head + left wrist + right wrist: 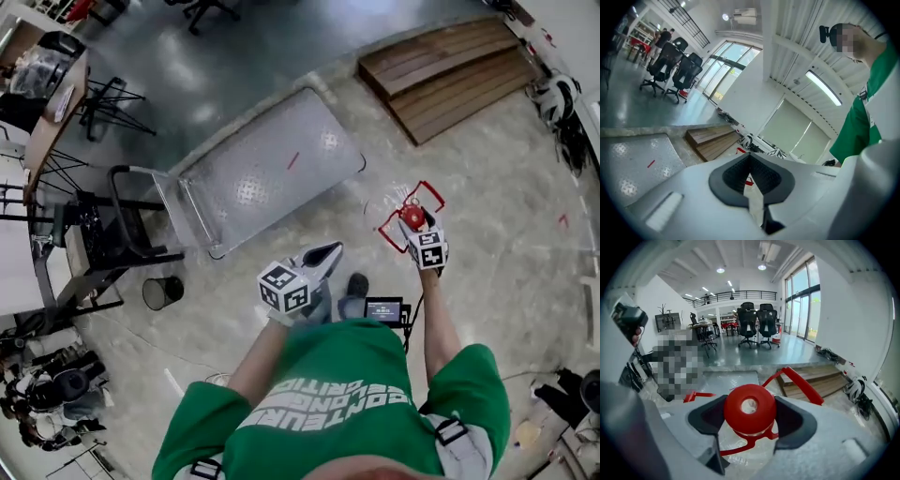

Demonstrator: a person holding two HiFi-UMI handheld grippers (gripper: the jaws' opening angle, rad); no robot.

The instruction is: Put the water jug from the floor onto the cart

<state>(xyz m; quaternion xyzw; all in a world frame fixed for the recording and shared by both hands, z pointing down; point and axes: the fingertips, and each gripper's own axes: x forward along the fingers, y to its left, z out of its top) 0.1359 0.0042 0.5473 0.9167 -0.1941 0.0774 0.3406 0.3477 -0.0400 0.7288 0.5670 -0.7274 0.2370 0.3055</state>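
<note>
My right jaws grip the jug (410, 216) by its cap (749, 409), off the floor (487, 216); left jaws closed, empty; cart (262, 169) awaits

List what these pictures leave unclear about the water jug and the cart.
- Water jug body and fill: right gripper view, mostly covered by its red cap and the right gripper; head view, too small.
- Cart wheels: head view, hidden under its deck.
- Most of the cart: left gripper view, cut off by the picture's edge.
</note>
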